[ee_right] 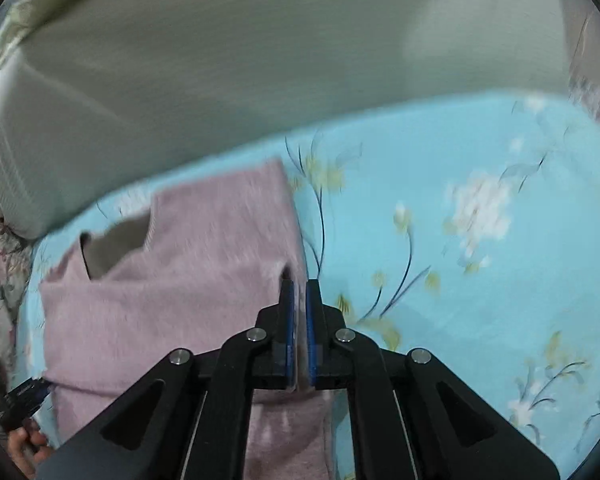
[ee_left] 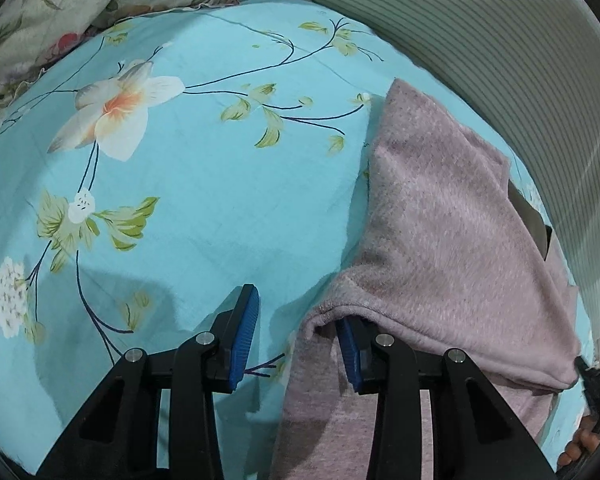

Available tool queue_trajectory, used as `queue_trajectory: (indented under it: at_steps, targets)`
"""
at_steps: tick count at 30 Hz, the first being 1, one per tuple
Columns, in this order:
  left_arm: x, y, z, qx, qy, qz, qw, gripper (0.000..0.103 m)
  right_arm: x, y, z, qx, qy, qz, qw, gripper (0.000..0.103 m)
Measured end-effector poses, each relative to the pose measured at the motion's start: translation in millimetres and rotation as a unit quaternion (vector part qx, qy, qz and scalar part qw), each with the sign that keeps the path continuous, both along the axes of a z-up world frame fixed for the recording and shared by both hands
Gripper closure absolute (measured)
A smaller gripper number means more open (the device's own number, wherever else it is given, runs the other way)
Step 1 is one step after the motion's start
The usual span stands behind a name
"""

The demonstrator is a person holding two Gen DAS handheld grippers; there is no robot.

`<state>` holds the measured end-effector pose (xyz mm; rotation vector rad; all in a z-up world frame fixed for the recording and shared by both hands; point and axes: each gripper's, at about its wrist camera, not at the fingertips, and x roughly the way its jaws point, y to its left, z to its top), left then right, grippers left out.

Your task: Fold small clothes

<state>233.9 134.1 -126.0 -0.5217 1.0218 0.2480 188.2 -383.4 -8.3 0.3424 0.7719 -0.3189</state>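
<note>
From the left wrist, the left gripper [ee_left: 296,336] stands with its jaws apart over the blue floral bedsheet [ee_left: 204,184]; the pink knit garment [ee_left: 452,240] drapes over the right-hand pad, its folded edge lying in the gap, and nothing is clamped; the left-hand pad hangs above bare sheet; open sheet spreads wide to the left and ahead, bounded by a floral pillow [ee_left: 60,12] and a striped cushion [ee_left: 500,40]; a fingertip shows at the lower right rim.

From the right wrist, blurred, the right gripper [ee_right: 299,300] has its jaws nearly together, pinching the garment's right edge [ee_right: 172,280]; a grey inner lining shows at the neck opening; clear sheet [ee_right: 480,280] runs rightward; the other gripper's tip sits at the lower left.
</note>
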Motion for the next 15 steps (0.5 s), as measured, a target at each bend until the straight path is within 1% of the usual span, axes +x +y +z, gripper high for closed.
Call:
queue_trajectory:
  at_steps: [1,2,3,4,5,6,7,8,9,10,11,12,13,14,15]
  targets:
    - [1.3,1.3,-1.3,0.0,0.0,0.0,1.0,0.064,-0.8,6.2,5.4,-0.002,-0.017,0.01,1.0,0.097]
    - [0.9,1.5,-1.4,-0.001,0.001,0.0,1.0,0.064,1.0,9.4,7.4,0.007,-0.029,0.028,0.999,0.097]
    - [1.1,1.7,-1.5,-0.001,0.002,-0.001,1.0,0.064,5.6,15.3,5.8,0.022,-0.031,0.057,0.998,0.097]
    - [1.5,1.2,-1.5,0.0,0.003,-0.001,1.0,0.064,15.2,21.1,-1.7,0.04,-0.013,0.095,0.995,0.094]
    - [2.0,1.3,-1.5,0.001,0.005,-0.003,1.0,0.063,27.9,25.6,-16.2,0.06,0.025,0.126,0.99,0.091]
    - [5.3,1.9,-2.2,0.002,0.006,-0.004,1.0,0.063,36.4,27.4,-27.8,0.069,0.052,0.134,0.987,0.091]
    - [8.8,2.5,-3.3,0.002,0.008,-0.006,1.0,0.063,41.5,25.5,-42.5,0.059,0.083,0.119,0.988,0.091]
    - [9.9,2.9,-3.4,0.004,0.01,-0.008,0.9999,0.063,41.8,20.1,-50.7,0.047,0.099,0.097,0.989,0.092]
    - [10.9,2.9,-3.3,0.004,0.012,-0.012,0.9999,0.063,38.7,11.8,-54.1,0.068,0.093,0.084,0.99,0.092]
    - [12.6,2.9,-2.9,0.006,0.016,-0.016,0.9997,0.062,30.6,3.1,-51.3,0.101,0.075,0.07,0.99,0.092]
    - [12.3,1.7,-1.4,0.009,0.022,-0.023,0.9995,0.062,23.7,-0.3,-46.7,0.108,0.066,0.059,0.99,0.091]
    - [11.8,0.5,-0.1,0.013,0.026,-0.027,0.9992,0.062,15.3,0.1,-39.2,0.102,0.059,0.056,0.991,0.091]
    - [8.7,-1.6,1.5,0.017,0.03,-0.035,0.9988,0.064,6.7,3.1,-31.1,0.096,0.049,0.065,0.992,0.088]
    - [3.8,-4.7,3.2,0.02,0.032,-0.045,0.9982,0.063,-3.0,7.1,-24.0,0.097,0.04,0.08,0.991,0.08]
    - [-3.0,-8.9,4.8,0.021,0.035,-0.06,0.9974,0.062,-12.0,10.4,-19.4,0.099,0.037,0.089,0.99,0.075]
